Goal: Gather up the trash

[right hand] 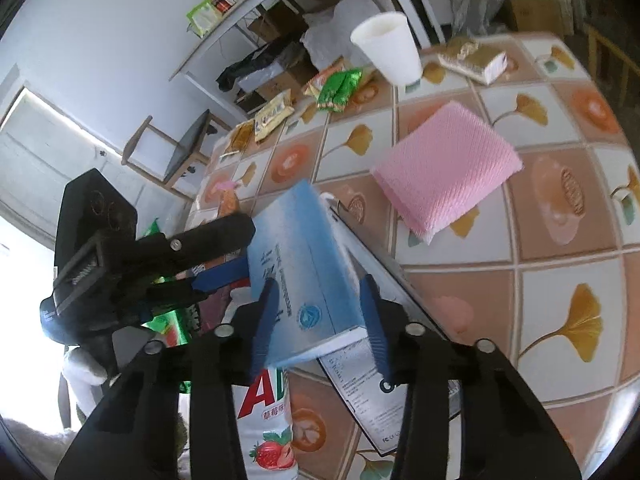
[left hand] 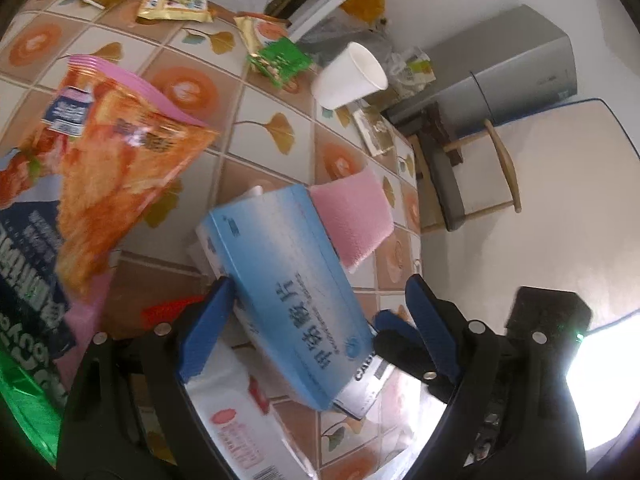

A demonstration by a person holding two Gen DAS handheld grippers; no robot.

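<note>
The right gripper (right hand: 320, 316) is clamping its jaws on the flat blue cardboard box (right hand: 298, 268), the left gripper (left hand: 316, 316) is gaping wide, while wrappers and the white paper cup (right hand: 390, 48) are awaiting collection on the tiled counter (right hand: 560, 240).

A lived-in home, most likely a dining or kitchen corner. A table (right hand: 560, 208) under a tile-patterned oilcloth with ginkgo leaves carries household clutter: snack wrappers (left hand: 172, 2) at its far end, a white paper cup (right hand: 390, 50), a folded pink cloth (right hand: 446, 166). In the left wrist view a grey refrigerator (left hand: 516, 76) stands against the white wall at far right, with a wooden chair (left hand: 472, 184) nearer. The right wrist view shows a shelf unit (right hand: 248, 8) with cardboard boxes (right hand: 276, 24) and bags behind the table.
</note>
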